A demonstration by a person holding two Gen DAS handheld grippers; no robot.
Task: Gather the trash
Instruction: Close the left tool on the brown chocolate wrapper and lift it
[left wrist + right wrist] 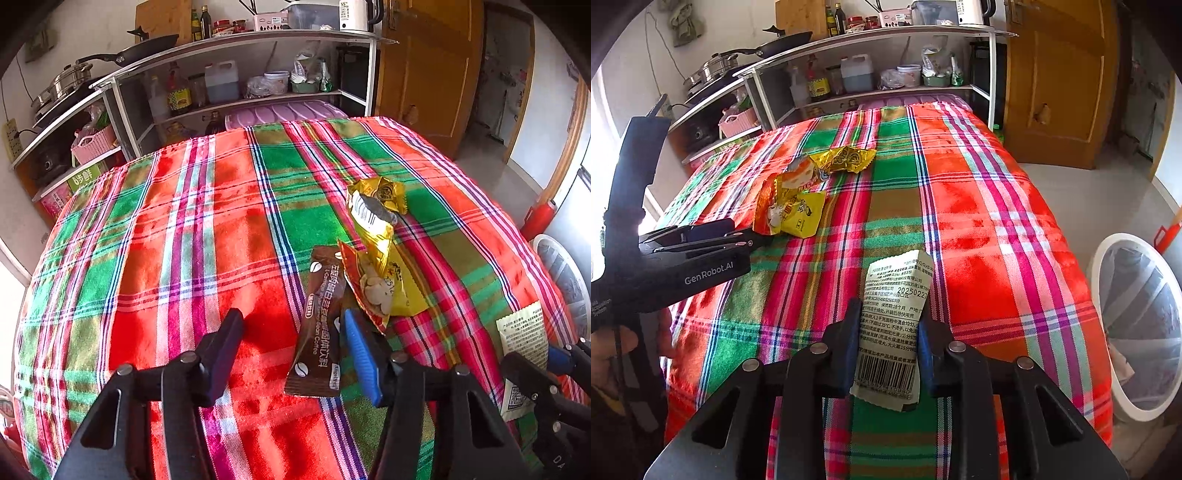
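Note:
A brown coffee sachet [318, 328] lies on the plaid tablecloth [184, 229] between the fingers of my left gripper [291, 321]. Its edge is against the blue right pad [360, 354], while the left finger stands apart from it, so the gripper is open. Beyond the sachet lie a yellow-red snack wrapper [380, 291] and a gold wrapper [373, 206]. My right gripper [888, 317] is shut on a white printed packet [897, 295] with a barcode, held just over the cloth. The left wrist view shows that gripper [539, 360] and packet [521, 332] at the right. The right wrist view shows the left gripper [750, 234] beside the yellow wrapper [792, 210].
A white bin [1108, 258] lined with a bag stands on the floor off the table's right side. Behind the table is a shelf unit [236, 48] with bottles, jars and pans. A wooden door [432, 74] is at the back right. A person's hand [613, 350] holds the left gripper.

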